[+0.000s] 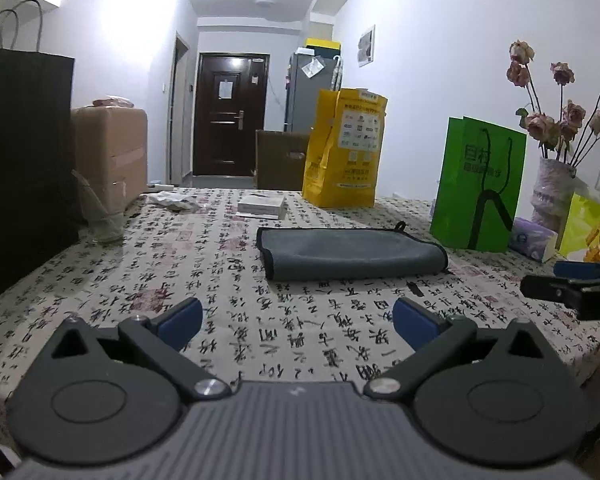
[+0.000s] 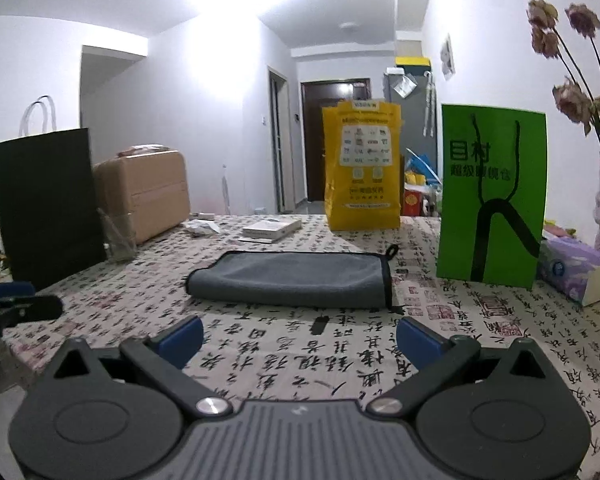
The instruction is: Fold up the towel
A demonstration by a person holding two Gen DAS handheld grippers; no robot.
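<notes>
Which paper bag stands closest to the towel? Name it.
The green bag with black handles and lettering, just right of the grey towel. The yellow bag stands farther back, and the black bag at the table's left edge.

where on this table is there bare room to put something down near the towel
Bare cloth lies between the gray towel and both open hand-held grippers, left and right. More lies left of the towel, toward the black bag. It is crowded right, by the green bag and tissue box.

The green bag (image 2: 492, 196) reads "目村"; the tablecloth (image 2: 480, 356) carries brush-written Chinese characters.
</notes>
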